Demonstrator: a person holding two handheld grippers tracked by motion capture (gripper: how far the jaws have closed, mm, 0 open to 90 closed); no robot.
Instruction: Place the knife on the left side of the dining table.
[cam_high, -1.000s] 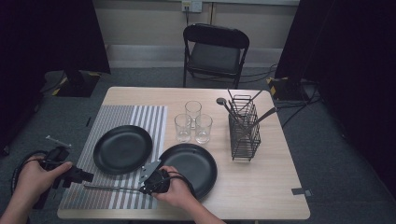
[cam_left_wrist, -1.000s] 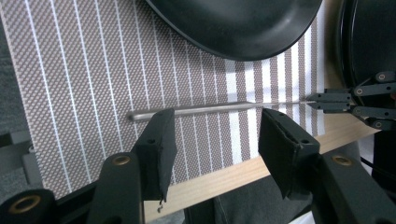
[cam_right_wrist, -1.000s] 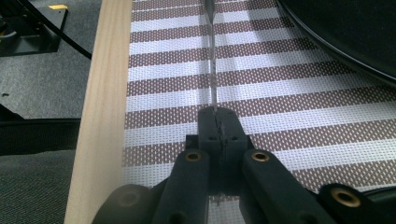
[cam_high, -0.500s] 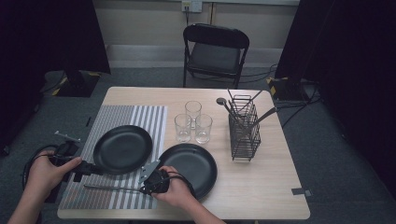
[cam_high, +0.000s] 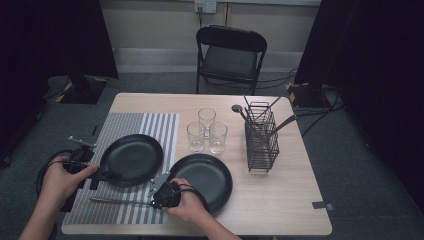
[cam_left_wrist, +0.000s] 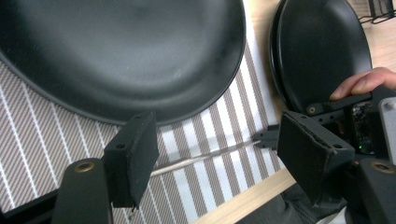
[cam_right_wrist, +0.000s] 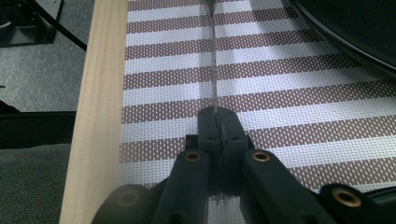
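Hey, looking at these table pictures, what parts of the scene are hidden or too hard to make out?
- Utensil in the shut right claw: its far end is cut off by the top edge of the right gripper view, and in the high view it is too thin to identify.
- Right-hand plate: in the left gripper view, cut off by the top edge and partly hidden by a hand.
- Rack contents: too small in the high view.

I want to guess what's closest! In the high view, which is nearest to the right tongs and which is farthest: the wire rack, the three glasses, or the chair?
From the right tongs:
1. Three glasses, mid-table, beyond the plates.
2. Wire rack, toward the table's right side.
3. Chair, past the table's far edge.
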